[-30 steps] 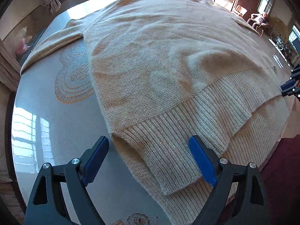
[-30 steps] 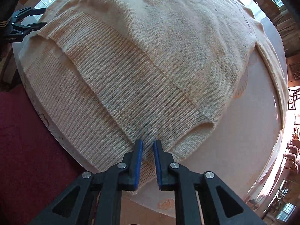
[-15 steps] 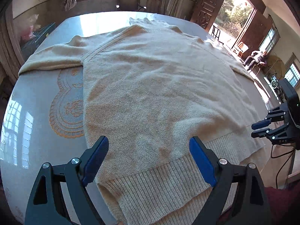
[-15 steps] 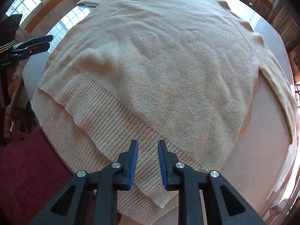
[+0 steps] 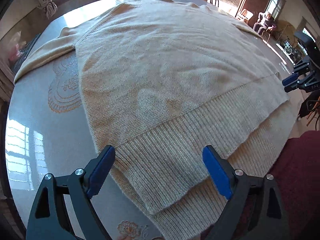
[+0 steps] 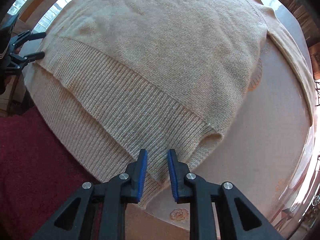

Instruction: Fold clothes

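Observation:
A beige knit sweater lies flat on a round glossy table, ribbed hem toward me, and also fills the right wrist view. My left gripper is wide open and empty, just above the hem's left corner. My right gripper is slightly open with a narrow gap, empty, hovering over the hem's right corner. Each gripper shows in the other's view: the right one at the far right, the left one at the far left. One sleeve lies out to the left.
The hem hangs slightly over the table's near edge above a dark red carpet. An orange floral pattern decorates the tabletop. Chairs, windows and a seated person stand beyond the table.
Both grippers pulled back and up half a second ago, then dropped close to the hem again. The right gripper's jaws have opened a little wider. The sweater has not moved.

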